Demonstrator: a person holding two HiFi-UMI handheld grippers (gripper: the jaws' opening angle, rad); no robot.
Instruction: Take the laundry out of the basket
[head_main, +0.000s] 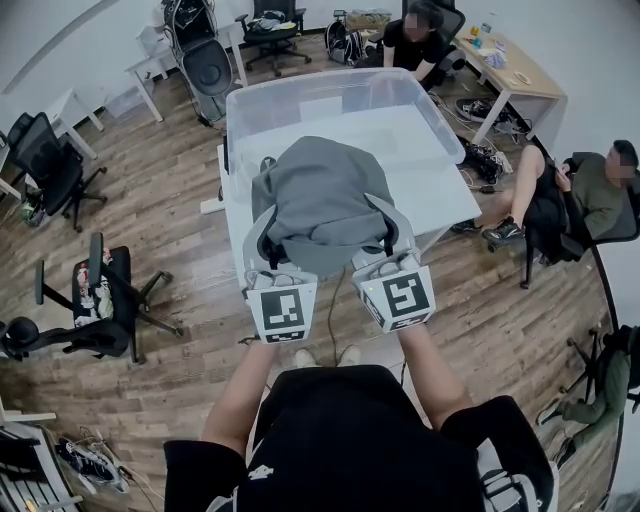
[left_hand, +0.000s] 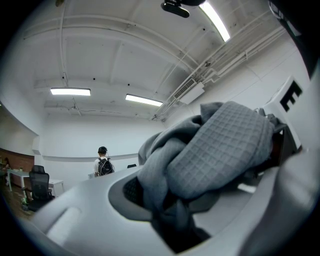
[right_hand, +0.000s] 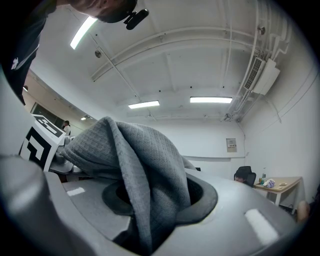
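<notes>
While my left gripper (head_main: 270, 250) and right gripper (head_main: 388, 245) both clamp the grey garment (head_main: 320, 200), it hangs above the near edge of the basket (head_main: 240, 96); only setting it down seems left.

No text could be read. A small wall notice (right_hand: 230, 145) was seen, its print apparently too small to be deciphered.
</notes>
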